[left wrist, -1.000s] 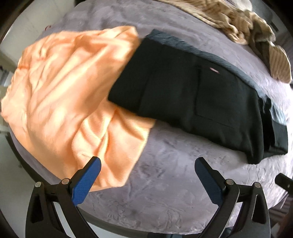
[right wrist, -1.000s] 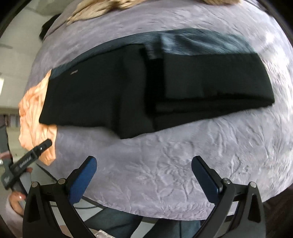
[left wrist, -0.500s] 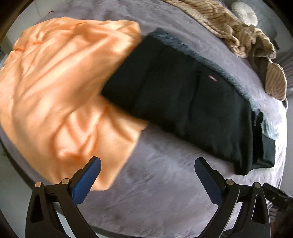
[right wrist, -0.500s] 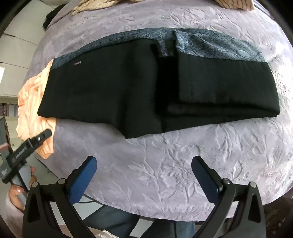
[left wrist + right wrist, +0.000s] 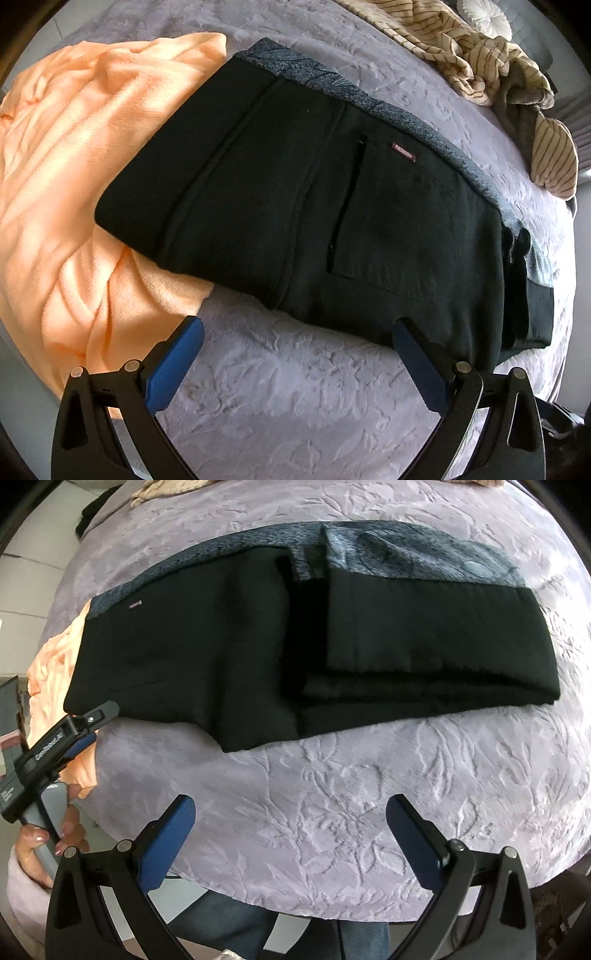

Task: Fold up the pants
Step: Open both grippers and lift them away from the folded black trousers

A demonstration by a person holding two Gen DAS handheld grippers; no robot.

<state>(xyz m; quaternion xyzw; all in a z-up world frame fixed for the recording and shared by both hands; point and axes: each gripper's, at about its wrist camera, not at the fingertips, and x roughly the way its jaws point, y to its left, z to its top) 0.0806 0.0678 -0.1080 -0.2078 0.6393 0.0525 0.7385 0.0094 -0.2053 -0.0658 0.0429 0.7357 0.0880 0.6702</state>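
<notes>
The black pants (image 5: 295,206) lie folded on a bed spread with a lilac-grey bedspread (image 5: 295,387), a plush cover embossed with a leafy pattern. The pants are of a thick, matt, soft-looking cloth. In the left wrist view a long seam curves down them, a narrow zip pocket runs beside it, and a small red label (image 5: 404,151) sits near the far edge. Along that far edge shows a band of speckled blue-grey lining (image 5: 332,83). In the right wrist view the pants (image 5: 207,638) form a long dark strip across the bed, with the legs doubled back into a flat, thick, layered stack on the right and the lining (image 5: 406,554) bared above it. Their near edge is straight except for one corner that juts toward the camera.

The left end of the pants rests on an orange blanket (image 5: 62,177), a fleecy, rumpled cloth with deep soft folds. At the far side of the bed lies a crumpled beige striped cloth (image 5: 480,62), well apart from the pants.

The left gripper (image 5: 295,354) stands wide, with nothing between its blue ribbed pads; it hovers over bare bedspread, one fingertip in front of the near edge of the pants. The right gripper (image 5: 290,827) is likewise spread wide and empty, above a broad bare stretch of bedspread in front of the pants. In the right wrist view the left gripper (image 5: 101,712) reaches in at the left, near the pants' left end, held by a hand (image 5: 44,845).
</notes>
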